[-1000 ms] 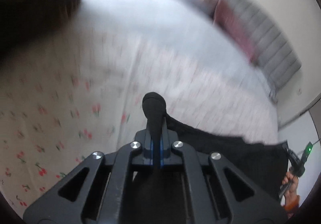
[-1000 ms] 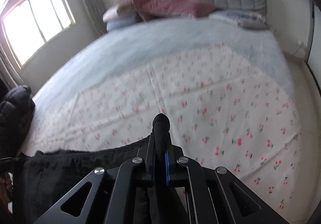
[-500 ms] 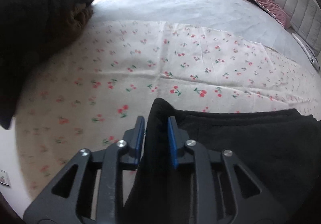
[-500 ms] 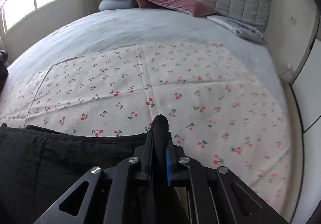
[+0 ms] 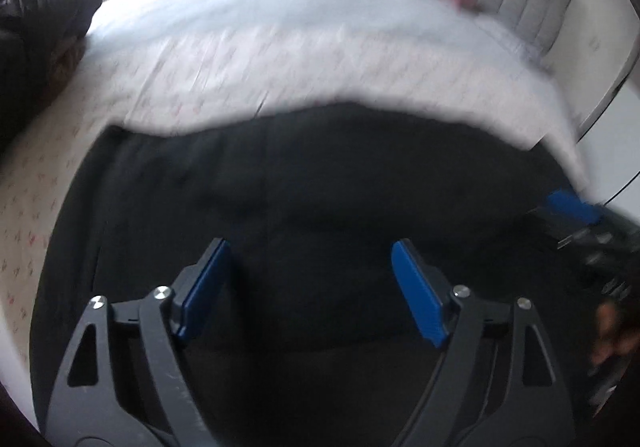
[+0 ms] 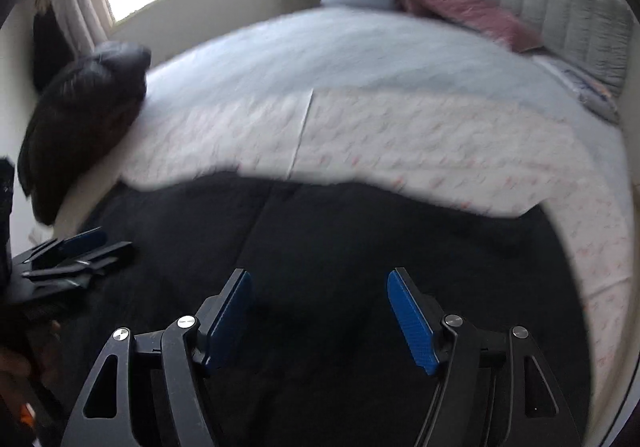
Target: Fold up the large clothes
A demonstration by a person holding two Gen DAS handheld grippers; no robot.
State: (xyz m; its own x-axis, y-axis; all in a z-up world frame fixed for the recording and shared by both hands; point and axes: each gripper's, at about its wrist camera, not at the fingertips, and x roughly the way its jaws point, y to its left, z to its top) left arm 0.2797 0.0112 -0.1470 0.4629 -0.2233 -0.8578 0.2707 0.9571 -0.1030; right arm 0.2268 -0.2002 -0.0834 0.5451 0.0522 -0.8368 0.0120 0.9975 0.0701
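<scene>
Your left gripper (image 5: pixel 308 287) and right gripper (image 6: pixel 320 311) both have jaws opening, nothing pinched between them. The black garment (image 5: pixel 320 175) lies spread across the lower frame on the cherry-print sheet (image 6: pixel 420 135).

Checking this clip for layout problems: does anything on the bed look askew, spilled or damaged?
Nothing stands out. The black garment lies spread on the cherry-print sheet, its far edge slightly wavy. Both the left gripper and right gripper are opening, with nothing pinched between the pads. The frames are motion-blurred, so fine damage cannot be judged.
</scene>
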